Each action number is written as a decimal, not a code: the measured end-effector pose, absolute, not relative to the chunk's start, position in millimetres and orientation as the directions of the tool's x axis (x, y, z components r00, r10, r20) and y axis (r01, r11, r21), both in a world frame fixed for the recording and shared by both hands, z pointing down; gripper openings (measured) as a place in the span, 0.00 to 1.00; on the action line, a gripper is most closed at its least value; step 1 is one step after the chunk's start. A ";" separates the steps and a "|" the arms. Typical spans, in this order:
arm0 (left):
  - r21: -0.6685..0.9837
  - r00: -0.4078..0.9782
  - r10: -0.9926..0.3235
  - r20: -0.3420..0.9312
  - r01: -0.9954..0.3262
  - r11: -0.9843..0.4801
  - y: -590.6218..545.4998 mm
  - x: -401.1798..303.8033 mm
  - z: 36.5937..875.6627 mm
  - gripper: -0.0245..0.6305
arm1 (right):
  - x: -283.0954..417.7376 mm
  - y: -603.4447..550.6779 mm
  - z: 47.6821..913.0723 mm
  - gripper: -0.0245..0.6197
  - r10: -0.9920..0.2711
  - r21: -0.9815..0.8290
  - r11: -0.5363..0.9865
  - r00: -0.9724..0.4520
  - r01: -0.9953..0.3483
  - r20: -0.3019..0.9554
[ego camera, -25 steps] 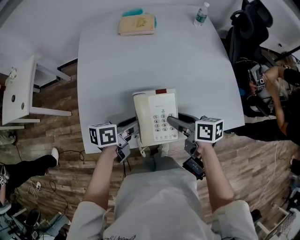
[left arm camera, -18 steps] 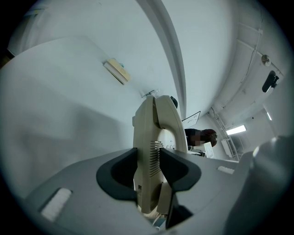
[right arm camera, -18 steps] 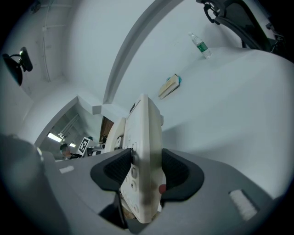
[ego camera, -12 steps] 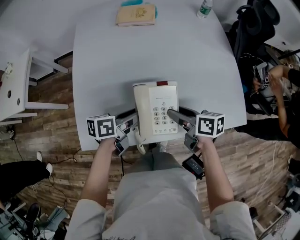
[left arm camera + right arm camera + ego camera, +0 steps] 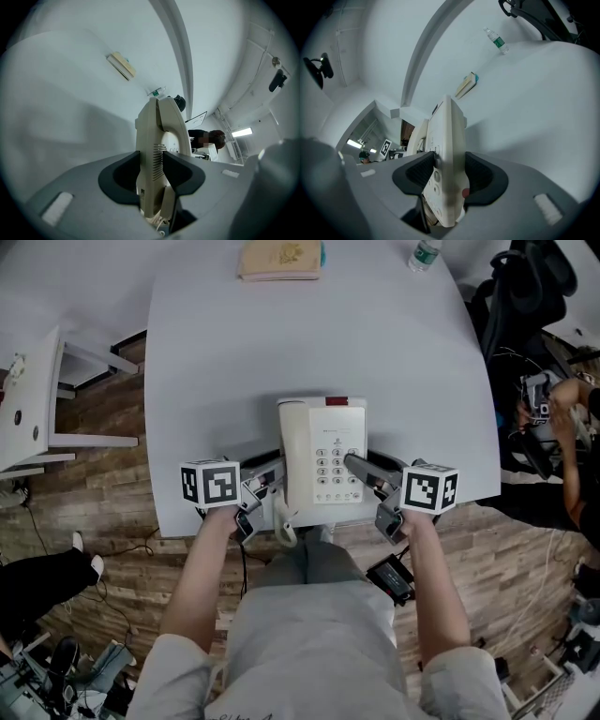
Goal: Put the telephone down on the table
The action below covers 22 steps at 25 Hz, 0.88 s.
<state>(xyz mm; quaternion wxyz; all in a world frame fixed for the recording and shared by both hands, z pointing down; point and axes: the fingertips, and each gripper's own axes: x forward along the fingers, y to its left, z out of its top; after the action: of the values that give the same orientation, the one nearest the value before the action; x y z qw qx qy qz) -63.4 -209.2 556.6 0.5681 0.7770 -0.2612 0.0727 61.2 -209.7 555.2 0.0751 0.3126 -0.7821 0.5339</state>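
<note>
A cream desk telephone (image 5: 322,463) with a keypad and its handset on the left side is held over the near edge of the white table (image 5: 234,362). My left gripper (image 5: 267,486) is shut on the telephone's left edge (image 5: 151,154), by the handset. My right gripper (image 5: 361,471) is shut on its right edge (image 5: 447,173), the jaws pressing top and bottom beside the keys. A coiled cord (image 5: 284,531) hangs from the near left corner. Whether the base touches the table cannot be told.
A tan book on a teal one (image 5: 279,259) lies at the table's far edge, with a water bottle (image 5: 425,254) to its right. A white side table (image 5: 28,399) stands left. A person (image 5: 562,418) and a black chair (image 5: 525,287) are at right.
Both grippers and the telephone have moved a little forward and to the right over the table. The grip on each side is unchanged.
</note>
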 end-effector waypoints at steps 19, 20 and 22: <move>0.848 0.845 -0.327 0.423 -0.496 -0.185 -221.3 -66.1 585.0 0.29 | 58.4 -223.8 583.1 0.37 -0.400 -0.786 0.229 -0.792 -0.574 0.462; 0.848 0.844 -0.325 0.426 -0.498 -0.182 -221.9 -66.3 587.5 0.29 | 58.1 -224.9 585.6 0.37 -0.399 -0.786 0.228 -0.791 -0.575 0.463; 0.846 0.841 -0.324 0.433 -0.503 -0.177 -223.0 -66.6 591.4 0.29 | 57.1 -226.6 589.3 0.37 -0.398 -0.788 0.228 -0.794 -0.571 0.460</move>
<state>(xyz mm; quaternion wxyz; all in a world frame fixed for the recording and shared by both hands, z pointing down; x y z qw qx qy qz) -66.6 -223.0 591.4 0.5812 0.7634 -0.2711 0.0770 57.1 -226.6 589.3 0.0804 0.3110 -0.7795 0.5377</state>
